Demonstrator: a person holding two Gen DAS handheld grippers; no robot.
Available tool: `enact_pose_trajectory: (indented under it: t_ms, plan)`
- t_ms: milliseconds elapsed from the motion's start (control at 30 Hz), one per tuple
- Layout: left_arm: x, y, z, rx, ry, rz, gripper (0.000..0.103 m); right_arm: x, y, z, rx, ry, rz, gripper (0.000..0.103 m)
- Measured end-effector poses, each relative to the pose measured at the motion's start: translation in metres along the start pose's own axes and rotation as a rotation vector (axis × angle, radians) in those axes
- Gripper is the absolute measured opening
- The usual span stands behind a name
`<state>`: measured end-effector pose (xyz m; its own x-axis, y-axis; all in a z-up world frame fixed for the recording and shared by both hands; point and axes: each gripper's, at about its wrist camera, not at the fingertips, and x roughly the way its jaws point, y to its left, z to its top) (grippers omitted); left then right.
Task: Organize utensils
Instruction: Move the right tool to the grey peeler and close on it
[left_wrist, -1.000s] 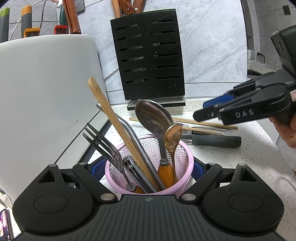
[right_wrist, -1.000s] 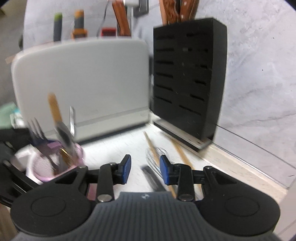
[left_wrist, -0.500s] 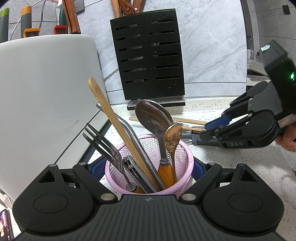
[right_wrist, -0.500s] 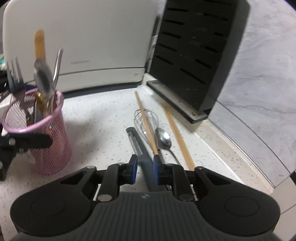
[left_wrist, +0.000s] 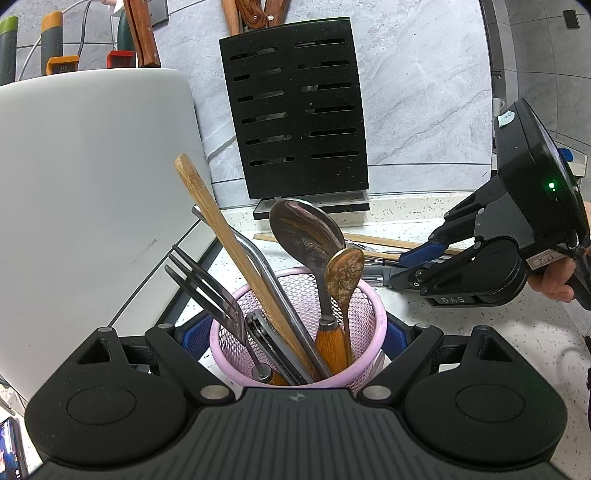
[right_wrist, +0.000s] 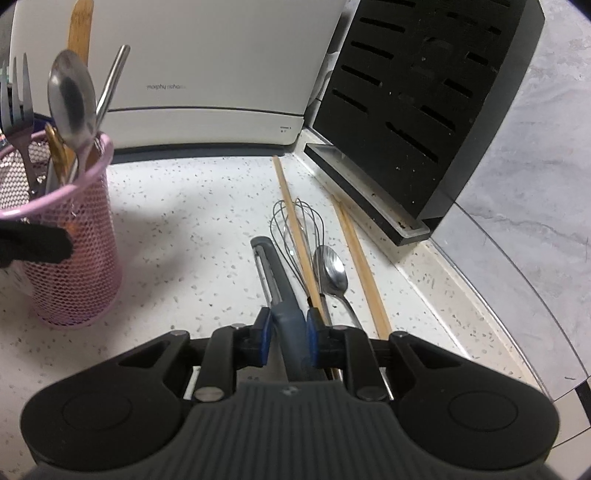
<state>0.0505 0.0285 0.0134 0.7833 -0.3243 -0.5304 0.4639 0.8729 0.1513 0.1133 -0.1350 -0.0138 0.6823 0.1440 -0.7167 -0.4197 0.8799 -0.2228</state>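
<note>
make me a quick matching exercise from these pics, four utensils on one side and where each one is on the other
Things:
1. grey-handled peeler
2. wire whisk
3. black-tined fork
4. small steel spoon

Places:
A. lying flat under a wooden chopstick
B. standing in the pink mesh cup
C. between the right claw pads
D. flat on the counter, bowl beside the whisk

Pairs: 1-C, 2-A, 3-B, 4-D

Both wrist views close, angled down, sharing pink holder.
</note>
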Motion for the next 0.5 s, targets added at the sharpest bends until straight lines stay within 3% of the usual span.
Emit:
enact_pose_trajectory:
  t_ms: [133, 333, 500]
  plan:
    - [0.000, 0.000, 0.000, 0.000, 0.000, 0.000, 0.103, -0.002, 0.000, 0.000, 0.007, 0.009, 0.010, 0.016]
    - [0.000, 0.000, 0.000, 0.001, 0.000, 0.000, 0.103, -0.015, -0.002, 0.001, 0.089, 0.049, 0.092, 0.009]
    - [0.000, 0.001, 0.000, 0.001, -0.001, -0.001, 0.103, -0.020, 0.009, 0.000, 0.084, 0.067, 0.120, 0.011]
